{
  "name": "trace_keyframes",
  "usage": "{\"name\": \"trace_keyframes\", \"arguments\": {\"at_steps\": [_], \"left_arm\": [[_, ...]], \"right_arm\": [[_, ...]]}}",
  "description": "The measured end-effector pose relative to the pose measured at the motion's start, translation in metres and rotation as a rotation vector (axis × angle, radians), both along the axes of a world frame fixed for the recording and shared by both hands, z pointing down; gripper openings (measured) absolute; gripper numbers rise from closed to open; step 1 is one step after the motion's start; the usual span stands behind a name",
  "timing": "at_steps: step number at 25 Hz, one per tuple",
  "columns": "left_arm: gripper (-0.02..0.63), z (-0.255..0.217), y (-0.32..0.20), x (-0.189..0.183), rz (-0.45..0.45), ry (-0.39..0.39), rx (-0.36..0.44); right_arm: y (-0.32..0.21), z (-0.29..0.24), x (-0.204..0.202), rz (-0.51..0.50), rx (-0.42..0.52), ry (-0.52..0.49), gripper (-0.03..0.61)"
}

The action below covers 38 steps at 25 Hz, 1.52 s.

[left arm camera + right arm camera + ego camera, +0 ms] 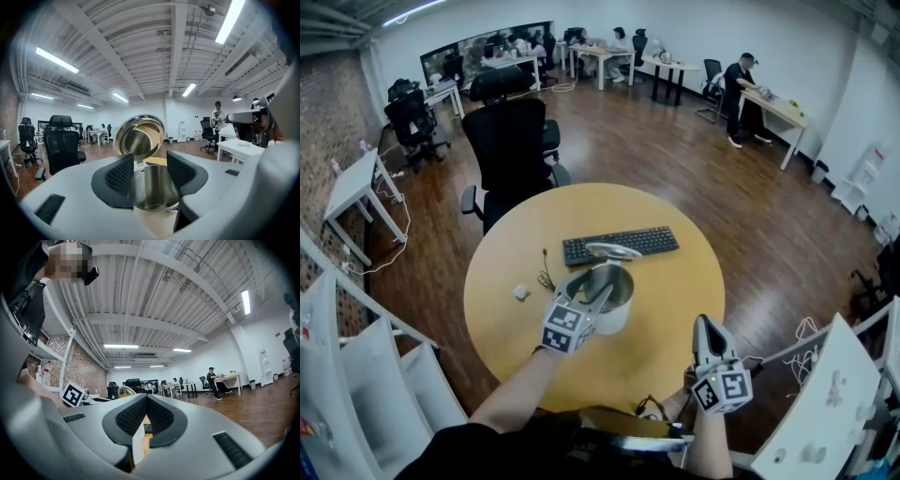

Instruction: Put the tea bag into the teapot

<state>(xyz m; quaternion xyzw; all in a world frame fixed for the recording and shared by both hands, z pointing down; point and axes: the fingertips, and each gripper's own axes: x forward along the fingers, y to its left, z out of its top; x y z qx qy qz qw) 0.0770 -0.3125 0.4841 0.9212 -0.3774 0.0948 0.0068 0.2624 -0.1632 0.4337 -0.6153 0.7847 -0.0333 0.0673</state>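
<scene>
- Left of the pot, well apart from it on the table: something small and white, most likely the bag. Held by nothing. Between it and the pot, a thin dark cord.
- Not already inside the pot?
- Hard to rule out; only bare steel visible past the rim. Lid tipped up on the pot's far side, mouth open.
- At the pot itself?
- Left gripper, at the near rim and aimed into the mouth. Pads spread wide, nothing pinched.
- Behind and right of the pot?
- Keyboard just behind. Right gripper well to the right, near the table's edge, pads pressed together at the tips, empty as far as can be told. Pale sliver low in the gap, probably the pot's wall.
- How to handle the bag?
- Presumably very light, soft, limp, thin paper easy to tear. Best pinched gently at an upper corner or the top fold, lifted clear rather than dragged. Might cling to a pad, so release well over the mouth.
</scene>
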Motion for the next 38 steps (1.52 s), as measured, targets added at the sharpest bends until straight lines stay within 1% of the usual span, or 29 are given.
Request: {"name": "trace_keyframes", "arguments": {"at_steps": [3, 6, 7, 10, 12, 16, 19, 21, 23, 26, 31, 35, 38], "left_arm": [[0.21, -0.01, 0.002, -0.013, -0.028, 0.035, 0.031], [0.202, -0.021, 0.007, -0.036, -0.063, 0.077, 0.055], [0.164, -0.025, 0.01, -0.044, -0.073, 0.094, 0.061], [0.115, -0.041, 0.025, -0.071, -0.105, 0.151, 0.091], [0.09, -0.05, 0.037, -0.095, -0.152, 0.184, 0.113], [0.002, -0.056, 0.057, -0.148, -0.26, 0.235, 0.131], [0.002, -0.052, 0.069, -0.176, -0.306, 0.251, 0.122], [0.002, -0.048, 0.076, -0.188, -0.341, 0.241, 0.119], [0.002, -0.047, 0.084, -0.192, -0.347, 0.235, 0.124], [0.002, -0.05, 0.095, -0.192, -0.322, 0.234, 0.146], [0.002, -0.048, 0.099, -0.194, -0.321, 0.233, 0.157], [0.002, -0.047, 0.1, -0.191, -0.313, 0.225, 0.151], [0.002, -0.045, 0.099, -0.186, -0.305, 0.22, 0.15]], "right_arm": [[-0.001, 0.001, 0.001, -0.012, -0.002, 0.006, 0.008], [-0.005, 0.001, -0.002, -0.03, -0.007, 0.01, 0.008], [-0.006, 0.001, -0.004, -0.036, -0.007, 0.01, 0.008], [-0.009, 0.0, -0.015, -0.061, -0.006, 0.015, 0.008], [-0.01, 0.01, -0.023, -0.092, -0.018, 0.009, 0.008], [-0.013, 0.019, -0.033, -0.12, -0.039, 0.005, 0.008], [-0.016, 0.02, -0.039, -0.127, -0.035, -0.01, 0.008], [-0.019, 0.025, -0.042, -0.139, -0.035, -0.018, 0.008], [-0.02, 0.024, -0.046, -0.144, -0.028, -0.014, 0.008], [-0.019, 0.023, -0.049, -0.147, -0.022, -0.006, 0.008], [-0.019, 0.012, -0.052, -0.126, -0.027, 0.046, 0.006], [-0.019, 0.024, -0.048, -0.135, -0.041, 0.018, 0.005], [-0.02, 0.024, -0.047, -0.133, -0.039, 0.019, 0.005]]}}
